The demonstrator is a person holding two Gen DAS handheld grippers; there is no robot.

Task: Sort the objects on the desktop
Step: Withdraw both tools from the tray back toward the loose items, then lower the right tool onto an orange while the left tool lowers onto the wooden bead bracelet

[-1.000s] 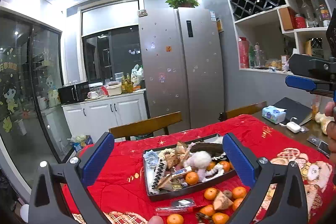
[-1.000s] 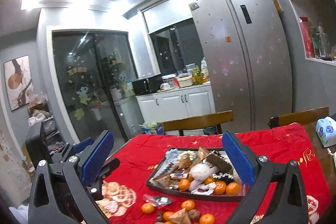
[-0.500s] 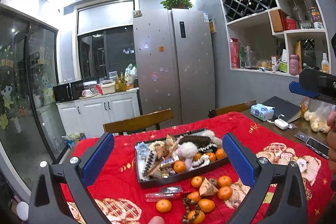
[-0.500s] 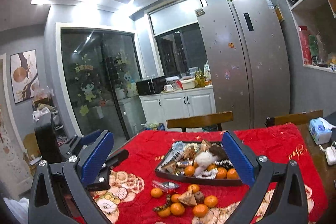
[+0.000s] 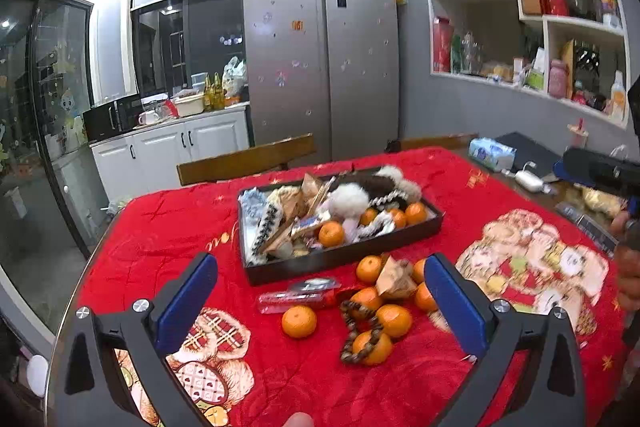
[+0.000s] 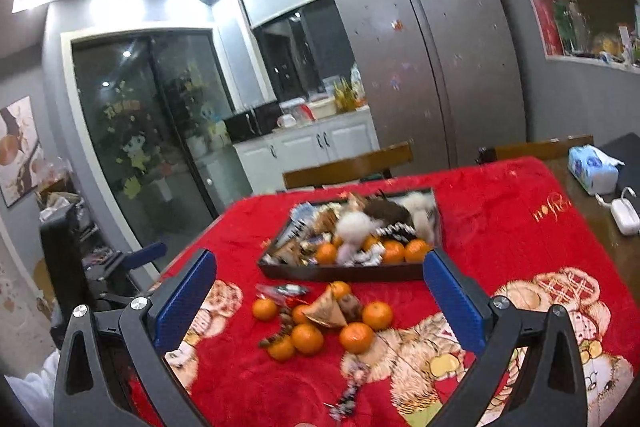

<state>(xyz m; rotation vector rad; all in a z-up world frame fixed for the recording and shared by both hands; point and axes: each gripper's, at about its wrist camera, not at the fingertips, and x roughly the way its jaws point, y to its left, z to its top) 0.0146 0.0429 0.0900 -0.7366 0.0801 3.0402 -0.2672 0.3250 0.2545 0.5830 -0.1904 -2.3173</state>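
Red-clothed bench [image 5: 168,227], dark tray [image 5: 340,259] already heaped mid-cloth. Loose tangerines [image 5: 394,319] and bead string [image 5: 352,331] lying just ahead of and between left gripper [image 5: 320,299] jaws, nearer than right gripper [image 6: 320,291]. Both jaws spread wide, holding and touching nothing.

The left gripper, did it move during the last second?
Yes. The left gripper tilted downward: the black tray and fridge now sit higher in its view.
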